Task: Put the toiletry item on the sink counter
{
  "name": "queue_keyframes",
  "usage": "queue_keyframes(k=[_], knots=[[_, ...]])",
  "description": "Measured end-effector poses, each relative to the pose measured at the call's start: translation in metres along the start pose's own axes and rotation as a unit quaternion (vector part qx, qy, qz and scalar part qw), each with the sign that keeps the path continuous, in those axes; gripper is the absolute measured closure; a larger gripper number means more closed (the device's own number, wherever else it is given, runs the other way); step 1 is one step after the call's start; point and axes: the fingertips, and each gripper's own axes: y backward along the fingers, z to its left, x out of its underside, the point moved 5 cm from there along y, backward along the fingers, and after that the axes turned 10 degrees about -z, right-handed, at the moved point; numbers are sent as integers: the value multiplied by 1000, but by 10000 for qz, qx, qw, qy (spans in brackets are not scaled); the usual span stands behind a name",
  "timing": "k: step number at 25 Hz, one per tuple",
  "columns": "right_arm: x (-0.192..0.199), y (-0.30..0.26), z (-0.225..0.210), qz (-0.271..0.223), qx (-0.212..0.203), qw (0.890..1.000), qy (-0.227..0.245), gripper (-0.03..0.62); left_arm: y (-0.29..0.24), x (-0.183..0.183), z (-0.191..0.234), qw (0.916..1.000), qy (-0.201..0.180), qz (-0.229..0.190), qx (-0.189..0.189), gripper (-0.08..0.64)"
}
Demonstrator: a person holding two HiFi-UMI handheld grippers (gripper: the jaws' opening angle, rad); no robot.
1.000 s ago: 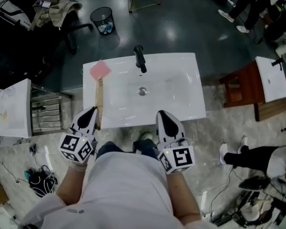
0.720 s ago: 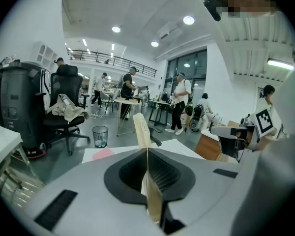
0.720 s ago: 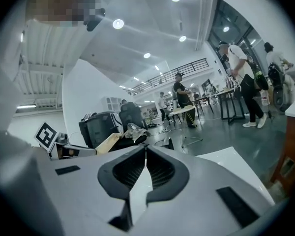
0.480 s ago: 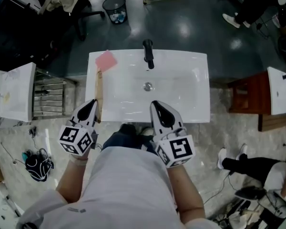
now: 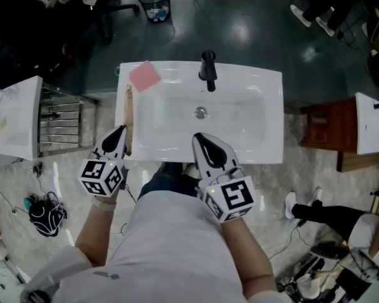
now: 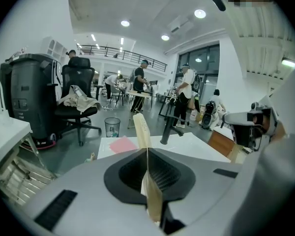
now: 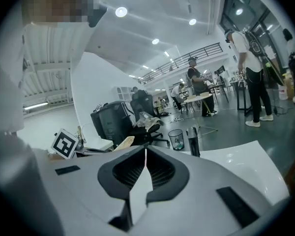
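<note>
A long flat beige wooden item [image 5: 129, 115] lies along the left side of the white sink counter [image 5: 271, 81], its far end beside a pink pad [image 5: 144, 76]. My left gripper [image 5: 120, 131] is shut on its near end at the counter's front left edge. In the left gripper view the item [image 6: 141, 132] stands edge-on between the closed jaws of that gripper [image 6: 147, 150]. My right gripper [image 5: 199, 137] hovers over the front rim of the basin, shut with nothing in it. Seen from the right gripper view, the jaws of the right gripper [image 7: 145, 151] meet.
A black faucet [image 5: 208, 68] stands at the back of the basin, above the drain [image 5: 201, 112]. Another white slab [image 5: 16, 115] sits to the left, a brown wooden stand [image 5: 322, 125] to the right. A waste bin [image 5: 155, 2] and an office chair [image 6: 78, 102] stand beyond the sink.
Both grippers have moved forward over the sink's front edge. The right one has shifted left toward the basin's middle. The left one still holds the wooden item.
</note>
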Motion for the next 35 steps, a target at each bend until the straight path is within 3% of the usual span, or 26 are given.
queue_keyframes(k=[15, 35], knots=[[22, -70, 16, 678, 85, 9975, 182, 569, -58, 60, 89, 9971, 307, 676, -188, 540], [37, -94, -3, 1038, 441, 9935, 133, 569, -98, 104, 122, 9896, 492, 1328, -266, 538]])
